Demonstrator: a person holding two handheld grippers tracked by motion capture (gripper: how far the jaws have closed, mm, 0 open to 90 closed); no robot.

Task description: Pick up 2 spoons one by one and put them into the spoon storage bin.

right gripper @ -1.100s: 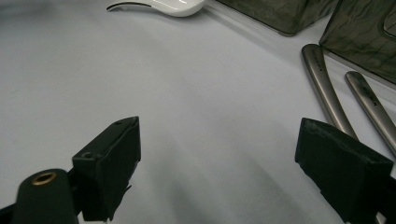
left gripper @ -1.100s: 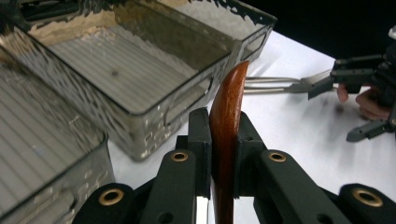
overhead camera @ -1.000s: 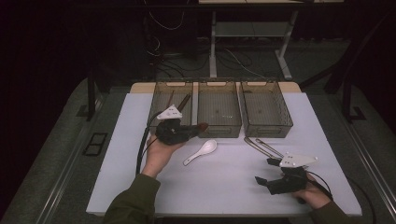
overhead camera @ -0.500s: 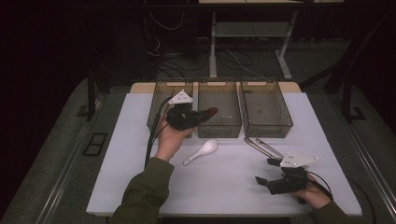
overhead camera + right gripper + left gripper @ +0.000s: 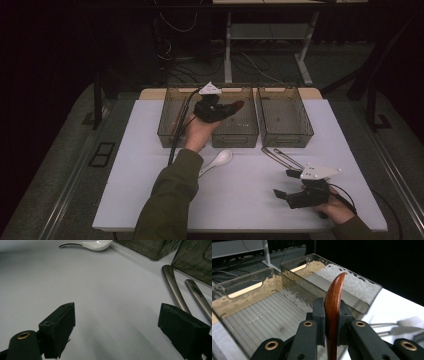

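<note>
High view: on the white rectangular table (image 5: 125,165), the left gripper (image 5: 222,111) hangs over the middle smoked-plastic bin (image 5: 235,135), pinching a reddish-brown wooden spoon (image 5: 334,300); the right gripper (image 5: 290,186) rests with its jaws spread beside metal tongs (image 5: 279,156), with a white ceramic spoon (image 5: 220,159) nearby.

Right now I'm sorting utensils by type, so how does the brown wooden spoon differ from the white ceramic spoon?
The brown wooden spoon is dark, glossy wood; the white ceramic spoon is pale and smooth. The wooden one is clamped in the left tool and held in the air over the clear plastic bins, while the ceramic one lies untouched on the white table in front of them. Both are spoons.
</note>
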